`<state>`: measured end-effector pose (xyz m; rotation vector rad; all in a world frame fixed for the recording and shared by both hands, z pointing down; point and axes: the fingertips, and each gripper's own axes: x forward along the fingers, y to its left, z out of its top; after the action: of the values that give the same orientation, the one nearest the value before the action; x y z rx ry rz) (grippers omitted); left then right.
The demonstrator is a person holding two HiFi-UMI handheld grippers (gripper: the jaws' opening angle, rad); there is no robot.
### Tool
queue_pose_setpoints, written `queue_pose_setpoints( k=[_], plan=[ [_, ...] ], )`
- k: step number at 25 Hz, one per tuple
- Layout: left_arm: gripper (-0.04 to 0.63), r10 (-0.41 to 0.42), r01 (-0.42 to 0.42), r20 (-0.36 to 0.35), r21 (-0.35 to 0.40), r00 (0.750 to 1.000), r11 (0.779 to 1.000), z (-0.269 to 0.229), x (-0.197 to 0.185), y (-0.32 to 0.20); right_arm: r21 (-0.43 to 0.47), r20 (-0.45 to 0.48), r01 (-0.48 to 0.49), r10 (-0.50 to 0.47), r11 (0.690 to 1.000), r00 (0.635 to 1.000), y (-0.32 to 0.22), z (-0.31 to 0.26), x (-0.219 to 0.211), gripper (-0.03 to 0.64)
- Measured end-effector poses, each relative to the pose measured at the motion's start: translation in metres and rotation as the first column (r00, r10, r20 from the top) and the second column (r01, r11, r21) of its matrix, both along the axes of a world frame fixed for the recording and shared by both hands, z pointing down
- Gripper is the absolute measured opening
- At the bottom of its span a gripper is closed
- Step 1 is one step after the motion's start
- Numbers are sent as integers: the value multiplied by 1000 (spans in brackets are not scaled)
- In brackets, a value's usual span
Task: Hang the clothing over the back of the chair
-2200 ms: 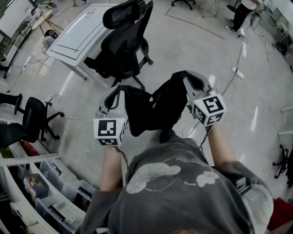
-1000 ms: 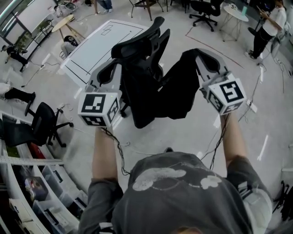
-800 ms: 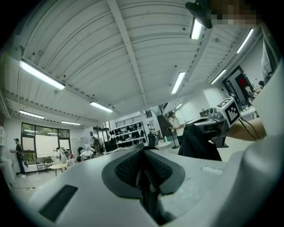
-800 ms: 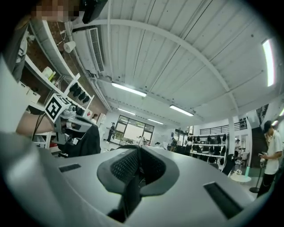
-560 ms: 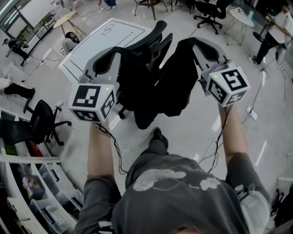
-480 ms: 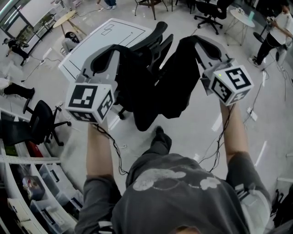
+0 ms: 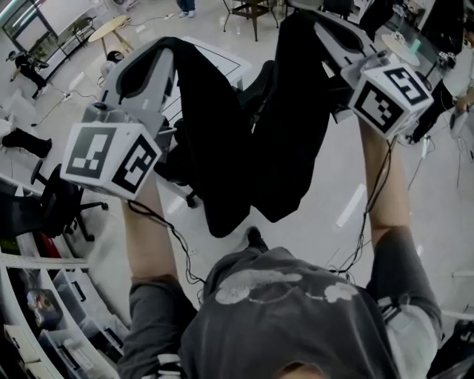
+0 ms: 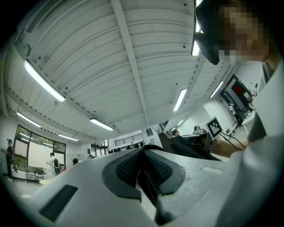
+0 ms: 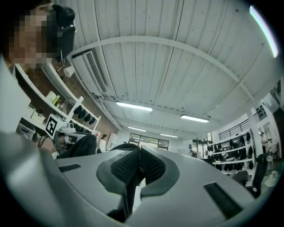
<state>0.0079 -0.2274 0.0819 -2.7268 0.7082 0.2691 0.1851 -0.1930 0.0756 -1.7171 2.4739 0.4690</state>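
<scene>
Arms: both of the person's forearms are raised and stretched out in front, marker cubes nearest the head, tongs tipped a bit up toward the ceiling.
Left tongs (image 7: pixel 164 46): closed, pinching one top edge of the black clothing (image 7: pixel 244 141).
Right tongs (image 7: pixel 296 18): closed too, clamped on the other top edge.
Clothing: strung between the two tongs, sagging in the middle, hanging free in the air below them.
Chair (image 7: pixel 259 78): black office chair, mostly hidden behind the cloth; can't tell if they touch.
</scene>
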Motion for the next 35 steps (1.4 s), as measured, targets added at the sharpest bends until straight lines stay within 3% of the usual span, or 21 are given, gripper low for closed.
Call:
queue_pose_setpoints(
  k=[4,7,12,16,20,24,30,35],
  plan=[
    [11,-35,35,-9,52,999,998,-40,6,-38,36,-17,110,-109,993,994,-44,-53,-12,0],
    [11,-82,81,23,38,996,996,-46,11,-77,13,44,137,-137,991,990,-85,-64,2,0],
    [10,-186,188,94,-4,978,982,-17,16,-139,-66,29,86,-85,994,996,-157,-40,20,0],
    [10,-236,247,149,-64,960,967,18,19,-178,-110,19,108,-107,988,994,-198,-10,25,0],
    [9,-300,331,212,-128,930,935,63,14,-209,-140,-8,170,-172,976,985,-223,17,29,0],
    [10,-369,422,286,-149,884,894,105,6,-228,-172,-61,245,-259,954,964,-251,47,31,0],
    [11,-393,479,349,-206,851,853,153,4,-253,-261,-88,358,-392,897,916,-295,100,35,2],
    [9,-433,550,374,-304,820,778,197,-23,-269,-339,-100,384,-439,859,893,-336,157,36,2]
  ],
)
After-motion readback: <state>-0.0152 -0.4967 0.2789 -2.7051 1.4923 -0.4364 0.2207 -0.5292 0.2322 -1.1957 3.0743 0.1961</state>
